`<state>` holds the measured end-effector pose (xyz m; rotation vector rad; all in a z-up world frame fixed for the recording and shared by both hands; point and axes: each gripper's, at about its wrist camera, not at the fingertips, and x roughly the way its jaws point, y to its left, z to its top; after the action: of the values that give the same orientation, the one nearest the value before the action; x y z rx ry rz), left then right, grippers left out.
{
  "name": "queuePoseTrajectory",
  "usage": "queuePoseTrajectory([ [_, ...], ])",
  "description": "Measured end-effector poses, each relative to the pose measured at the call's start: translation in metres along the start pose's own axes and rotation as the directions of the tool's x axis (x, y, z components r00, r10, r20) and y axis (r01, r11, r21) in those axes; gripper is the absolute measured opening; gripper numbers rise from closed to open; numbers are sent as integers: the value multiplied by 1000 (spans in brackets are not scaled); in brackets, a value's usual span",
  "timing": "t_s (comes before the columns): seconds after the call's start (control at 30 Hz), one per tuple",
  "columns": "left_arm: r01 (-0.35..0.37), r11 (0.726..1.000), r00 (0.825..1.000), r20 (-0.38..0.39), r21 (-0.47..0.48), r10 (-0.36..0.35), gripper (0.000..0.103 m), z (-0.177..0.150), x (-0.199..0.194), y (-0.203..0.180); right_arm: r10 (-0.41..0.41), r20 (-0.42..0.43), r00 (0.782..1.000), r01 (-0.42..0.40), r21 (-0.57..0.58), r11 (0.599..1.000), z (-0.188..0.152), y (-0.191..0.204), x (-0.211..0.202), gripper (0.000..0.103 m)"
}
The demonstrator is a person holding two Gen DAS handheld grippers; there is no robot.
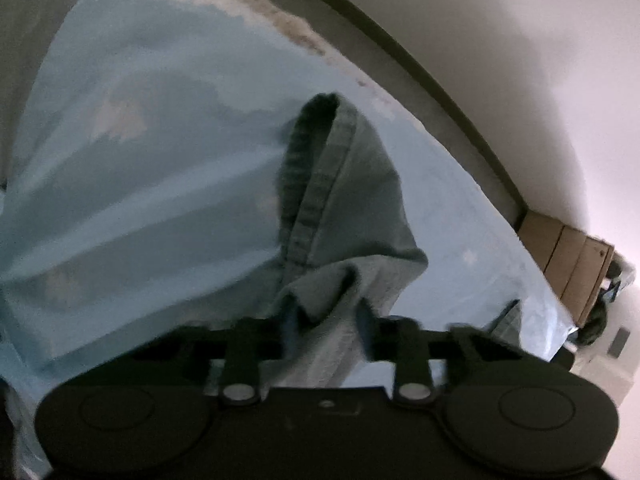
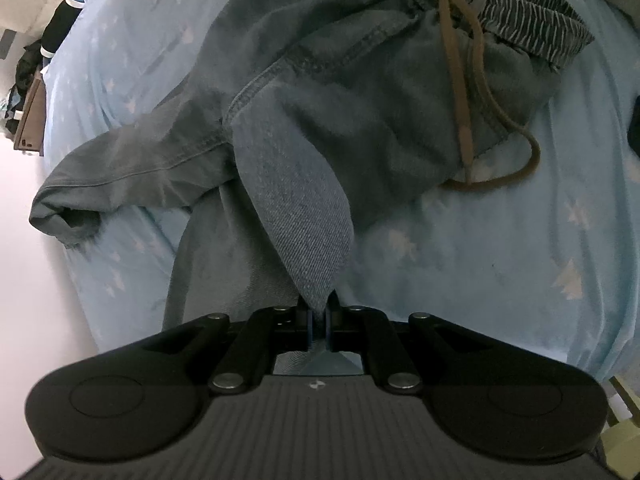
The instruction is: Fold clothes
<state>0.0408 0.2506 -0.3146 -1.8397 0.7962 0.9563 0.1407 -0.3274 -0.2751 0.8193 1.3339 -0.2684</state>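
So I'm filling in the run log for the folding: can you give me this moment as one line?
step: folding jeans on bed sheet | left gripper: closed on hem | right gripper: shut on denim fold | drawstring: loose

Support: a bed sheet (image 2: 480, 240) is lying under everything, reaching to the frame edges in both views.
Garment: a pair of jeans (image 2: 320, 80) is lying on the sheet, waistband (image 2: 520, 12) at upper right, one leg (image 2: 120, 176) stretching to the left edge of the sheet.
Drawstring (image 2: 476, 80): trailing from the waistband down across the jeans onto the sheet.
Right gripper (image 2: 319, 320): sitting below the jeans, a fold of them running up from between its fingers.
Left gripper (image 1: 326, 320): sitting below a hem, which is rising ahead of it.
Beyond sheet: boxes (image 1: 568, 264) are standing at far right in the left wrist view.
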Motion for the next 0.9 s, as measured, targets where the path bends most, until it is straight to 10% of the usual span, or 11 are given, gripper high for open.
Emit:
queuePoseTrajectory([
  [0.27, 84, 923, 996, 1, 375, -91, 8, -17, -36, -76, 28, -30, 999, -28, -9, 1000, -10, 2, 3, 5],
  [0.53, 247, 543, 960, -129, 802, -247, 8, -62, -101, -144, 74, -74, 995, -78, -54, 995, -27, 13, 7, 5],
  [0.63, 217, 555, 969, -111, 803, -220, 8, -44, -95, -126, 63, -85, 994, -70, -76, 995, -29, 13, 12, 5],
  [0.8, 99, 741, 994, -26, 665, -109, 8, 20, -48, -63, 22, -96, 995, -32, -108, 994, -36, 11, 28, 5],
  [0.9, -6, 787, 1000, 16, 617, -5, 8, 45, -26, -34, -10, -99, 995, -3, -134, 991, -40, 13, 38, 5],
])
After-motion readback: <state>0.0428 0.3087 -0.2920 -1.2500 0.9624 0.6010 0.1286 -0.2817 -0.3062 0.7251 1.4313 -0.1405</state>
